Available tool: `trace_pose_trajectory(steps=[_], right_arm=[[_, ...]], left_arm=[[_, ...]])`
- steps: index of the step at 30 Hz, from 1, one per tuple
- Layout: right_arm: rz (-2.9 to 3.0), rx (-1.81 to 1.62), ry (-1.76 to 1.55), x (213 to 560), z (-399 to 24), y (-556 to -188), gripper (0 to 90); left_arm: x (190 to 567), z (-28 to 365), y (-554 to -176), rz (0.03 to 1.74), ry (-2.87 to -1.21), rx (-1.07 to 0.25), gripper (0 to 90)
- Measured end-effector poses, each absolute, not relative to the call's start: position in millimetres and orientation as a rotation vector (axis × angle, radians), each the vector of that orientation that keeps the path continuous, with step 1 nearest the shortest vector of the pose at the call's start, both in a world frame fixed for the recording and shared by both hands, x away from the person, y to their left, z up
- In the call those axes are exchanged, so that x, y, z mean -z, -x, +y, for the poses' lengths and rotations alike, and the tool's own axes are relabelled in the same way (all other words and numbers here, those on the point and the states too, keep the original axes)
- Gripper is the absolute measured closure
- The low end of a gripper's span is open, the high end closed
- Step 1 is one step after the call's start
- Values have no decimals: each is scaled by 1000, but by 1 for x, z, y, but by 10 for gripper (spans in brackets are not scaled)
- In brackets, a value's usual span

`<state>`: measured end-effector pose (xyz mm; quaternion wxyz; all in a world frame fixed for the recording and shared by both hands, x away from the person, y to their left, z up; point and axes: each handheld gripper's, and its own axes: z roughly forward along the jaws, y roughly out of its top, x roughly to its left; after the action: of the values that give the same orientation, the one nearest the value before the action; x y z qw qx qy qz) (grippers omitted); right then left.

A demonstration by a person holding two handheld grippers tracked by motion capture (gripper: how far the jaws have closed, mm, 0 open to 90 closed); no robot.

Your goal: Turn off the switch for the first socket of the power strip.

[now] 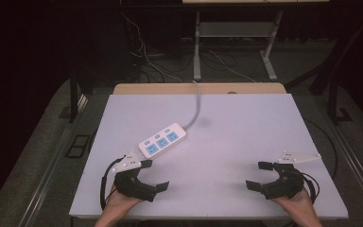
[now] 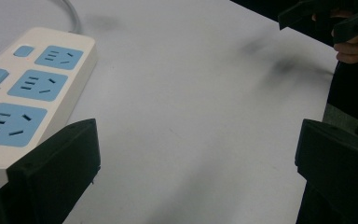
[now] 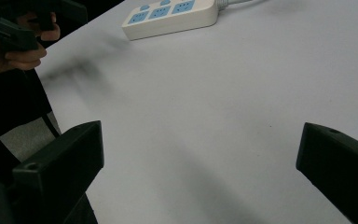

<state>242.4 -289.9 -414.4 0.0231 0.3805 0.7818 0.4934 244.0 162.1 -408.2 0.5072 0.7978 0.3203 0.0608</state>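
I hold my left gripper (image 1: 153, 174) at the lower left of the high view, above the near edge of the white table (image 1: 246, 123), and its jaws stand wide apart with nothing between them. My right gripper (image 1: 260, 175) sits at the lower right of that view, jaws spread just as wide and empty too. The two are well apart from each other.

A white power strip (image 1: 162, 140) with three blue sockets lies left of centre in the high view, angled toward the upper right, its grey cord (image 1: 197, 101) running up to the table's far edge. It lies just beyond my left gripper; in the left gripper view the power strip (image 2: 28, 88) fills the upper left, near my left-hand jaw. In the right gripper view the power strip (image 3: 170, 17) lies at the top, far from my jaws.
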Motion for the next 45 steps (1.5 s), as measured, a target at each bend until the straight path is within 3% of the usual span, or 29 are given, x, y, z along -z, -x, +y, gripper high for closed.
trace_pose_trajectory(steps=[45], right_arm=[[2424,-1515,-1183,416,-292,-242,4]], left_arm=[[368,167,-283,744,-2025,-135,0]])
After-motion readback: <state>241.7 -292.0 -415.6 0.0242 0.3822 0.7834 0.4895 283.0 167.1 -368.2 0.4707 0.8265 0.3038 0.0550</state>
